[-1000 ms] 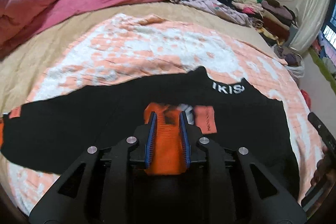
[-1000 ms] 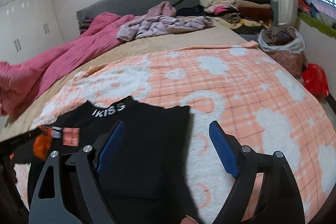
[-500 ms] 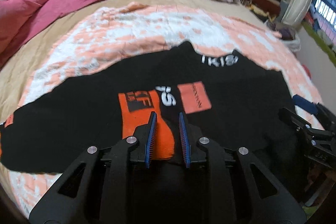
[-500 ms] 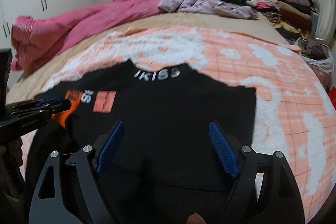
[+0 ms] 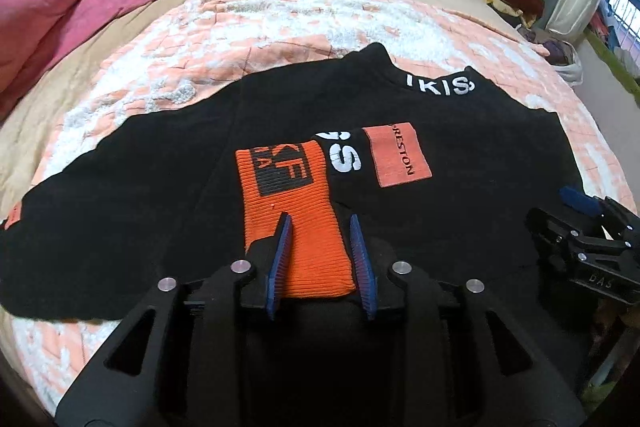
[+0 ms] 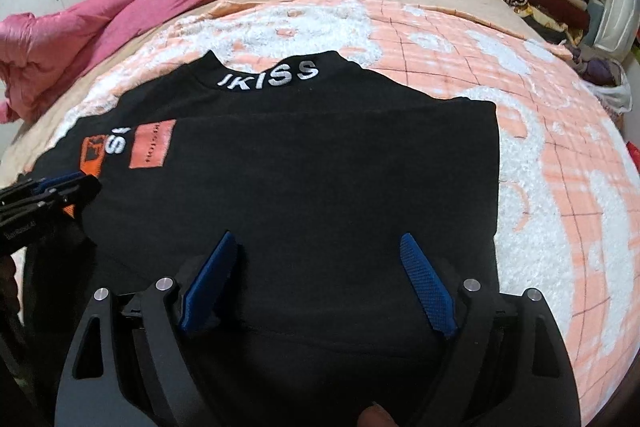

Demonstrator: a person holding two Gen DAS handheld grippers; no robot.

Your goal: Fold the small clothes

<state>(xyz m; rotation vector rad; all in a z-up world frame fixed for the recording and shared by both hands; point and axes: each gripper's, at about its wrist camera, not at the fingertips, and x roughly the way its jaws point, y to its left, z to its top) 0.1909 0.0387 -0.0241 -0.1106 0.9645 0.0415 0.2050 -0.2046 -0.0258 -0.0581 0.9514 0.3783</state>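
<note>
Black top [image 6: 304,155] lies flat on the bed blanket [image 6: 560,155], collar at 12 o'clock, orange cuff [image 5: 296,223] folded onto the chest. Left hand-held gripper [image 5: 320,259]: jaws opening, cuff between the pads, apparently released. Right hand-held gripper [image 6: 316,283]: jaws wide apart over the hem at 6 o'clock, nothing held. Risk: a pad snags the ribbed cuff on withdrawal, undoing the sleeve fold.

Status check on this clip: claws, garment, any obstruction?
Left claw opening, orange cuff between its pads. Right claw wide open, empty, above the black sweater. Sweater flat on the blanket, sleeve folded across. Nothing in the way.
</note>
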